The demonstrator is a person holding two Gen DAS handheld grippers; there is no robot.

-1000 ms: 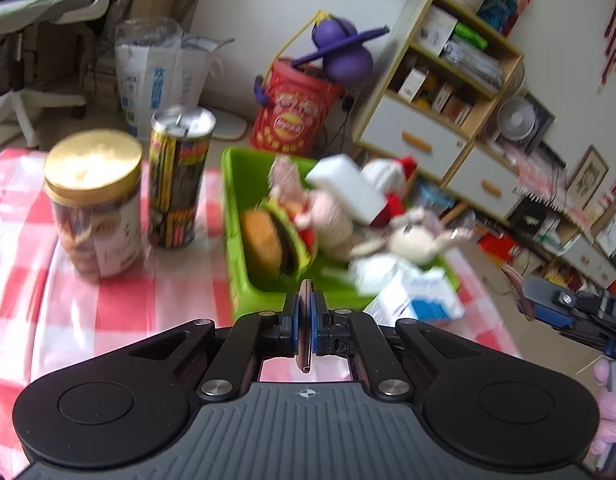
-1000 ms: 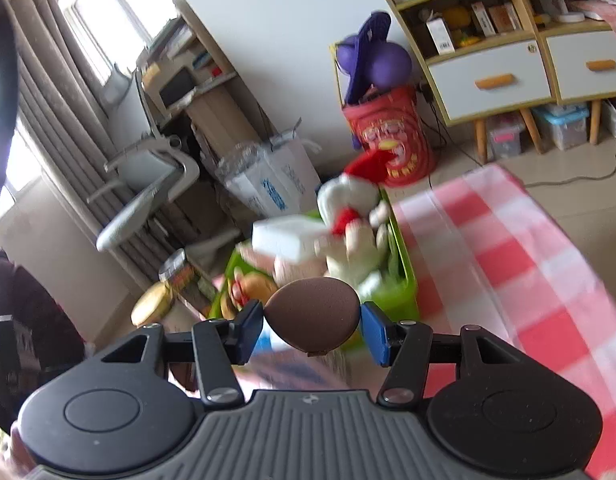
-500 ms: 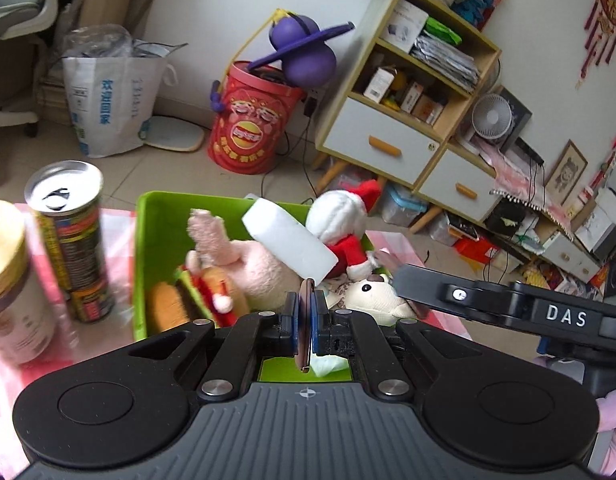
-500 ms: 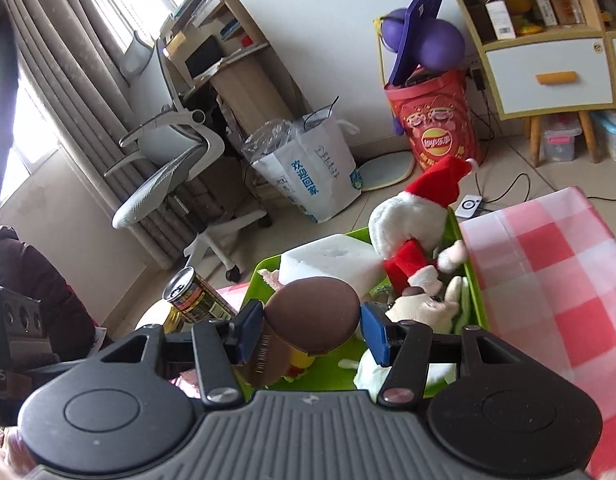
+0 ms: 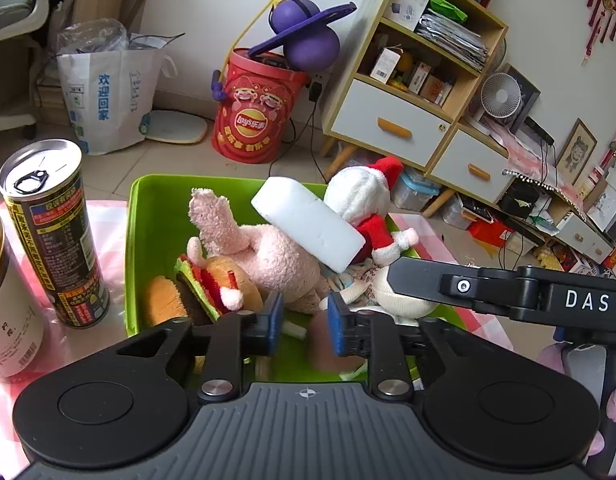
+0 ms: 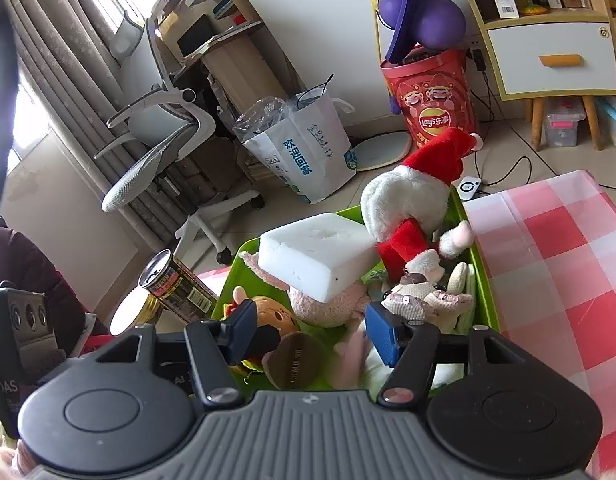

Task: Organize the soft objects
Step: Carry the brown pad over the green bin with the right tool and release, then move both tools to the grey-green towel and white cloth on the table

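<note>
1 green bin (image 5: pixel 147 216) is holding 1 white foam block (image 5: pixel 308 224), 1 Santa plush (image 5: pixel 364 196) and 1 plush burger (image 5: pixel 211 284); 2 cans are standing beside it: 1 tall can (image 5: pixel 51 232), 1 gold-lidded jar (image 5: pixel 3 300).

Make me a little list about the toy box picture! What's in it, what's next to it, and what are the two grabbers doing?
box: green bin on a red-checked cloth
toys inside: Santa plush, pink plush, burger plush, white foam block resting on top
beside box: tall can, gold-lidded jar
left gripper: open, over the bin
right gripper: open, brown pad loose below it
</note>
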